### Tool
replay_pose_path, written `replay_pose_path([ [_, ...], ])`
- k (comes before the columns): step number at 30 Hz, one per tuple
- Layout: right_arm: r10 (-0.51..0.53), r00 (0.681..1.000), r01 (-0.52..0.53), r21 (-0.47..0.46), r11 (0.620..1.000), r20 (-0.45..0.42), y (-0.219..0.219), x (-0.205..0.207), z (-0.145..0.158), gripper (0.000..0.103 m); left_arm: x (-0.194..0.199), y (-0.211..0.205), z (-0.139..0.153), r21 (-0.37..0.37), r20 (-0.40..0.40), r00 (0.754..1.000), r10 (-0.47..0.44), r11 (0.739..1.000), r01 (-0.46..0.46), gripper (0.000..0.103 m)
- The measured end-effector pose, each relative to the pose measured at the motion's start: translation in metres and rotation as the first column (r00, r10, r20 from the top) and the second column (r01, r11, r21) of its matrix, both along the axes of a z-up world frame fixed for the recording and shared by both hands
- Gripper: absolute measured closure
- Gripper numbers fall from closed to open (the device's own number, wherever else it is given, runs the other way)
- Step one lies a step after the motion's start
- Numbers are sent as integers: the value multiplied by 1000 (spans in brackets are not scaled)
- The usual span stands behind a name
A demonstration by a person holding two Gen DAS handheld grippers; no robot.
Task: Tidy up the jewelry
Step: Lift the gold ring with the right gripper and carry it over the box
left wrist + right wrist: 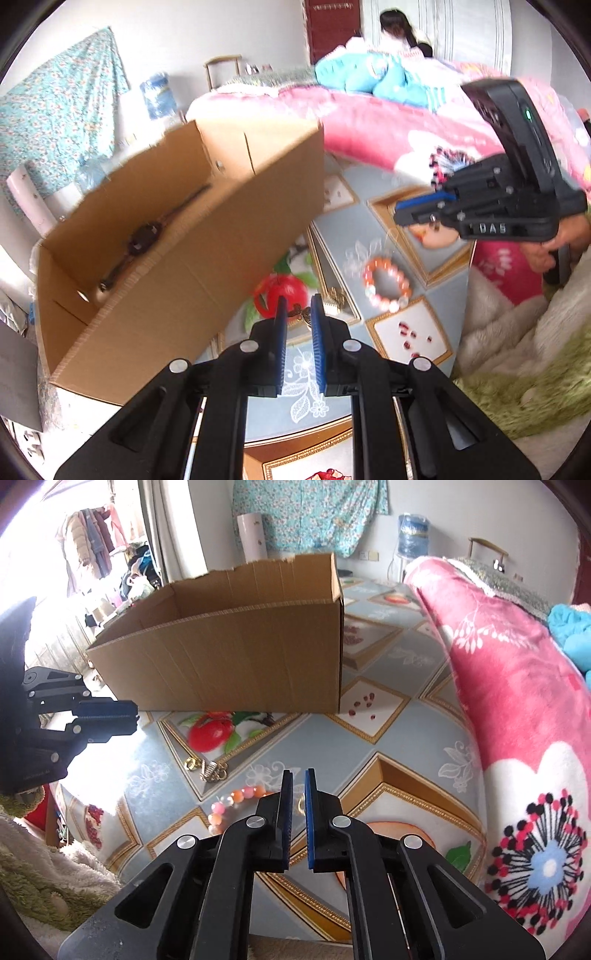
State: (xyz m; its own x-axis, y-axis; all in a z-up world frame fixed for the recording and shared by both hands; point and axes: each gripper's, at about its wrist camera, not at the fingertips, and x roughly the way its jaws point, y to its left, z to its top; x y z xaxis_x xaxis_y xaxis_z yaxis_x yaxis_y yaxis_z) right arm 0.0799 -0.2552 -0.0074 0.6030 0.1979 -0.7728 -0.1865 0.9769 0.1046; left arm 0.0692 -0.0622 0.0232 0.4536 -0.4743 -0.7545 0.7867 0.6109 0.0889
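Two grippers, left and right, above bead bracelet.

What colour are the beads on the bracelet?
The bracelet has orange and pale pink beads, clearest in the left wrist view.

- Bracelet: a ring of orange, pink and clear beads, lying flat on the patterned floor.
- Gold chain: a small heap with a ring, just beside the bracelet, toward the box.
- Box: open cardboard, standing on the floor.
- Watch: dark, stretched out along the box bottom.
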Motion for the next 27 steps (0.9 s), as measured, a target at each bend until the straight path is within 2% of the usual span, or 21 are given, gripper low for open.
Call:
replay_pose_path([
  [5, 16, 997, -15, -11, 1000, 77, 3, -3, 23, 98, 0, 10, 30, -62, 63, 997, 35, 998, -32, 91],
  [9, 8, 998, -7, -9, 1000, 56, -3, 1, 20, 96, 1, 16, 39, -93, 65, 996, 55, 994, -48, 91],
  [12, 7, 1000, -7, -1, 1000, -18, -6, 7, 0, 88, 0, 18, 32, -95, 38, 997, 61, 994, -57, 91],
  [17, 19, 995, -23, -35, 999, -99, -1, 13, -28, 82, 1, 14, 15, -77, -18, 998, 63, 995, -64, 91],
  [27, 53, 993, -64, -99, 993, -108, 11, 19, -43, 80, 7, 10, -3, -53, -65, 995, 77, 995, -81, 91],
])
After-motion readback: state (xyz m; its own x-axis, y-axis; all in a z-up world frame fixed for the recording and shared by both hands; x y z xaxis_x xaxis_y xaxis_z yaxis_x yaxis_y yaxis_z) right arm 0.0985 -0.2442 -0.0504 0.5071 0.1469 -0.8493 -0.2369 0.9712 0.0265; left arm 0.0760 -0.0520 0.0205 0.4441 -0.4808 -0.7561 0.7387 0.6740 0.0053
